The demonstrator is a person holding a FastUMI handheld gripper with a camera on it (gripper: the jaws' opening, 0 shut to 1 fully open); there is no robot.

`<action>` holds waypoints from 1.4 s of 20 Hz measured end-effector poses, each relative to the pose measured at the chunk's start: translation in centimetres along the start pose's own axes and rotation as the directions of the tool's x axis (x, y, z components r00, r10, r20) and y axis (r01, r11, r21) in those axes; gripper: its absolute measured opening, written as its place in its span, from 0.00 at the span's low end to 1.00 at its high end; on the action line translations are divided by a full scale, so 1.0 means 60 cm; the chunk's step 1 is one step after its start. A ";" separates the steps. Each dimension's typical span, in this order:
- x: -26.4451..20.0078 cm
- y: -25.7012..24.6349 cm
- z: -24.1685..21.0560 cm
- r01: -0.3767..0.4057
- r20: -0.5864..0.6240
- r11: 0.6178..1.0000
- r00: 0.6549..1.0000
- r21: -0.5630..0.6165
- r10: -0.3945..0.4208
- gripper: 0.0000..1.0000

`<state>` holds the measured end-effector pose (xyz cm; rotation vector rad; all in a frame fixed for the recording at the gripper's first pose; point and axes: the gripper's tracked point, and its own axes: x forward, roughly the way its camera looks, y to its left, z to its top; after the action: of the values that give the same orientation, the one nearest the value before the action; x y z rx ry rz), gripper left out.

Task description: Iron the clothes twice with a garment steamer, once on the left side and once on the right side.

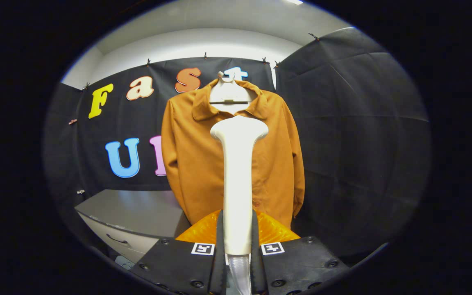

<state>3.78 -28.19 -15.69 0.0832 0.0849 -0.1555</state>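
1. Claw (236, 262) nearest: both fingers (178, 266) pinch the lower handle of the garment steamer (237, 184), one either side, no gap visible. Grip looks centred.
2. Square black-and-white marker tags (202, 248) sit on top of each finger, patterns only, no readable text.
3. Clear ribbed hose (239, 272) leaves the steamer's base between the fingers. It probably tugs a bit as the wand moves, so keep slack.
4. Steamer stands upright from the claw, pale smooth plastic, stiff, with a wide flat head (239, 130) on top. Judgement: light but top-heavy and slick, could twist in the pinch if pushed sideways. The low handle is the right hold. No brand visible on it.
5. Orange glossy crinkled thing (273, 229) sits just behind the fingers at the handle's foot. Cannot tell what it is.
6. Low grey cabinet with a drawer (133, 221), serving as the bench, is beside and beyond the left finger, under the shirt's side.
7. Task garment: rust-orange collared shirt (195, 164) on a white hanger (228, 95), hanging against the booth wall beyond the steamer head, which is lined up on its middle placket. Contact cannot be judged.
8. Fabric looks soft, limp and swingy. Strokes should run top-down with light pressure, left panel then right. No label readable on the shirt.
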 end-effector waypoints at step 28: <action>-0.094 0.373 0.197 -0.207 0.181 0.978 0.961 -0.039 0.210 0.26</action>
<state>2.67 -6.35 -1.72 0.0572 -0.1074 0.0492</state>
